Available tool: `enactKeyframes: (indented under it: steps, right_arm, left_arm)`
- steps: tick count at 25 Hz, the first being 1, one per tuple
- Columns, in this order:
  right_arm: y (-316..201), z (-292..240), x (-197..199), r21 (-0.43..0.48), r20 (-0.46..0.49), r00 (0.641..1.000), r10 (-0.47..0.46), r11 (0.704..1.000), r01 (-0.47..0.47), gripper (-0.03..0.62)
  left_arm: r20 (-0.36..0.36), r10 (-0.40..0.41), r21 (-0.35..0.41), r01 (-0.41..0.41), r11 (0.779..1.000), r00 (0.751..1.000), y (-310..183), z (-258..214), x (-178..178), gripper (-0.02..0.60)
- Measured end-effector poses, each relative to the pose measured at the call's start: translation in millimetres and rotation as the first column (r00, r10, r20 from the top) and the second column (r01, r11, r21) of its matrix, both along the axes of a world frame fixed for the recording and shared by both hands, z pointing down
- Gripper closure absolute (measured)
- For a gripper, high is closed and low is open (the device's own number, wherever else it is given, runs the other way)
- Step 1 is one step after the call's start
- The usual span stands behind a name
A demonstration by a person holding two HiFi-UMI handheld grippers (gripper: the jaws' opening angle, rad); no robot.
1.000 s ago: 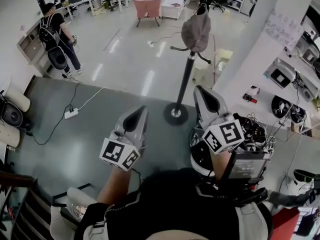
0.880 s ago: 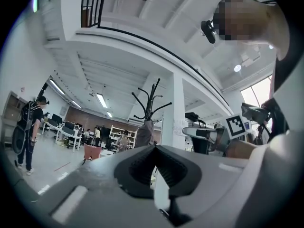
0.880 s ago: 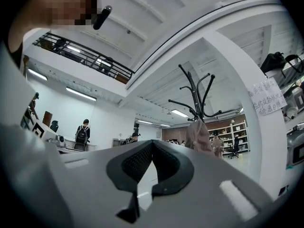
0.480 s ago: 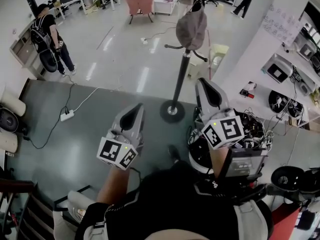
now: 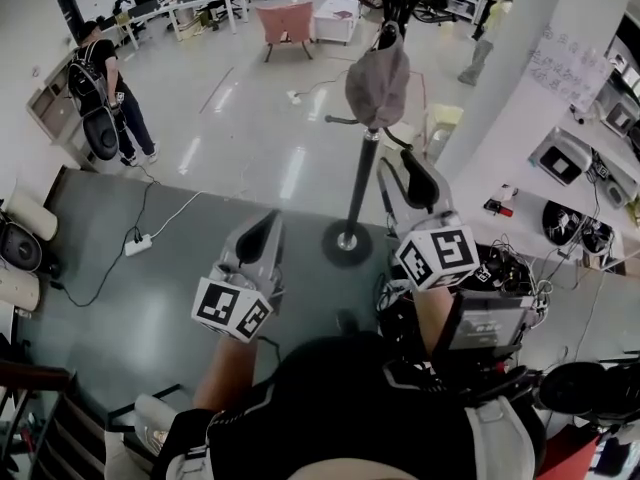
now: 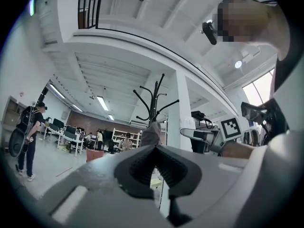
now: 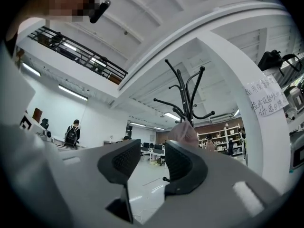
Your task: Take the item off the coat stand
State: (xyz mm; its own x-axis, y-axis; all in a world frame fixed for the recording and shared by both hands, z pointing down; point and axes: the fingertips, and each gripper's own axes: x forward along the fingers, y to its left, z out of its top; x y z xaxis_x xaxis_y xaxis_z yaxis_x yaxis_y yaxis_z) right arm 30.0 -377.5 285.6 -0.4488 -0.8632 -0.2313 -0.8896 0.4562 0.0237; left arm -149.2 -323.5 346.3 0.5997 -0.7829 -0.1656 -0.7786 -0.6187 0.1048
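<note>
In the head view, what looks like a grey cap (image 5: 378, 83) hangs from an upper hook of the black coat stand (image 5: 364, 178). The stand's round base sits on the floor ahead of both tools. The right gripper (image 5: 400, 168) is just right of the pole, lower in the picture than the cap and clear of it. The left gripper (image 5: 272, 218) is left of the base and farther from the cap.

In the left gripper view, the left gripper (image 6: 154, 148) has its jaws together, tips meeting, with nothing between them. The cap (image 6: 151, 133) shows just above the tips but well beyond them, on the coat stand (image 6: 154, 96).

In the right gripper view, the right gripper (image 7: 153, 160) has its jaws apart; they have just been opening, and only floor shows through the gap. The cap (image 7: 184, 132) hangs on the coat stand (image 7: 187, 96) above the right-hand jaw, beyond it and not touching.
</note>
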Motion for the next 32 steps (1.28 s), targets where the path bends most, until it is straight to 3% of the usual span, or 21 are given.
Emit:
enactKeyframes:
  steps: [9,19,26,32]
  right_arm:
    - [-58,5,14,-0.018,-0.006,1.000,0.025,1.000,-0.025,0.352]
    - [-110,15,7,-0.039,-0.016,1.000,0.018,0.999,-0.019,0.304]
    - [-137,22,0,-0.052,-0.037,0.999,0.017,0.998,-0.019,0.301]
    - [-155,22,6,-0.042,-0.060,0.996,0.071,0.996,-0.074,0.301]
  left_arm:
    - [0.002,-0.022,0.007,0.022,1.000,1.000,-43,-4,11,0.573]
    - [0.023,-0.072,0.005,0.072,0.997,0.997,-72,-6,3,0.572]
    - [0.026,-0.108,-0.003,0.108,0.994,0.994,-83,-4,-4,0.572]
    - [0.031,-0.123,-0.011,0.124,0.992,0.992,-88,-2,-7,0.572]
